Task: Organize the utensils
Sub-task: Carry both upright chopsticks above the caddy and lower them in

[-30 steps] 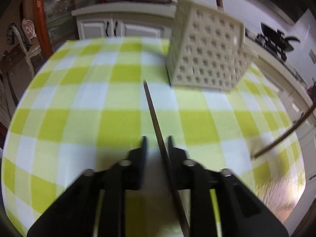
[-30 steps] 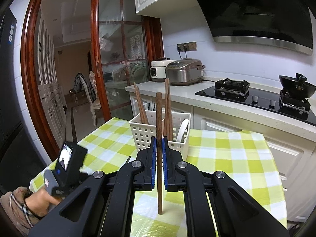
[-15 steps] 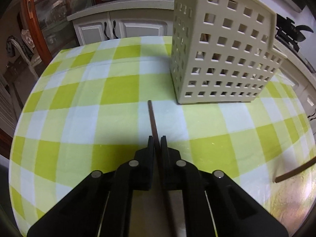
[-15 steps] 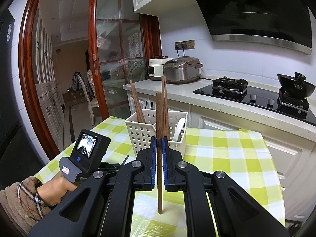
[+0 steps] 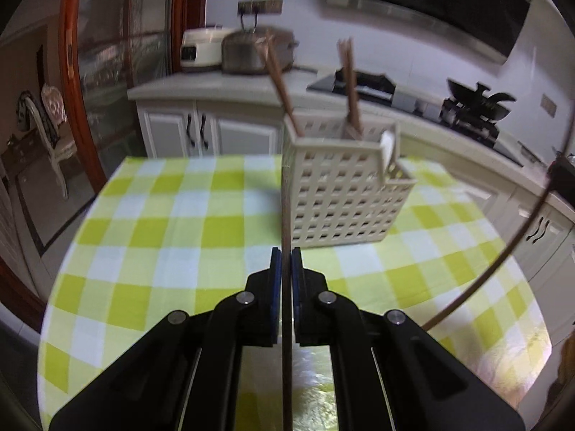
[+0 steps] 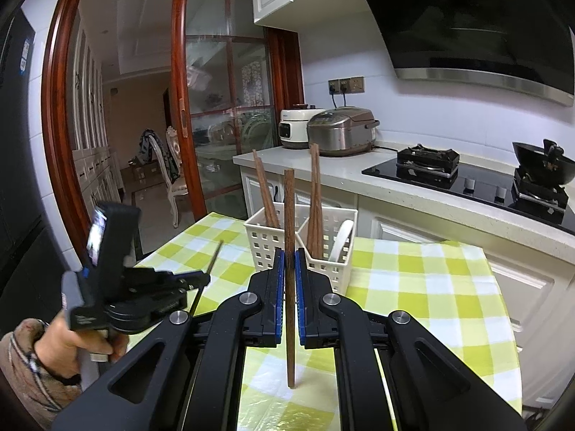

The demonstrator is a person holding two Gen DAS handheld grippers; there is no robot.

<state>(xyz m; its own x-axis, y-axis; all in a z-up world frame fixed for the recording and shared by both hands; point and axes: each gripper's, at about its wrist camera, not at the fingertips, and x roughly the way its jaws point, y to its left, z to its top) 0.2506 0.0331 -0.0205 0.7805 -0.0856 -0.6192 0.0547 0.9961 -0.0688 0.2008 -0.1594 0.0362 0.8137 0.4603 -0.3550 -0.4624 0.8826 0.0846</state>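
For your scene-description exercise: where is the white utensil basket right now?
In both wrist views the white utensil basket stands on the checked tablecloth at the table's far side, near the counter, just beyond the right gripper.

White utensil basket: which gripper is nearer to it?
Cannot tell. The left gripper sits off the white utensil basket's left side; the right gripper faces it. Each grips a chopstick.

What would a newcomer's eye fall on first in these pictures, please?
Probably the brown chopstick standing upright in the right claw, dead centre. Behind it, the white perforated utensil basket holding more chopsticks stands on the green-checked tablecloth, while the left claw grips another chopstick.
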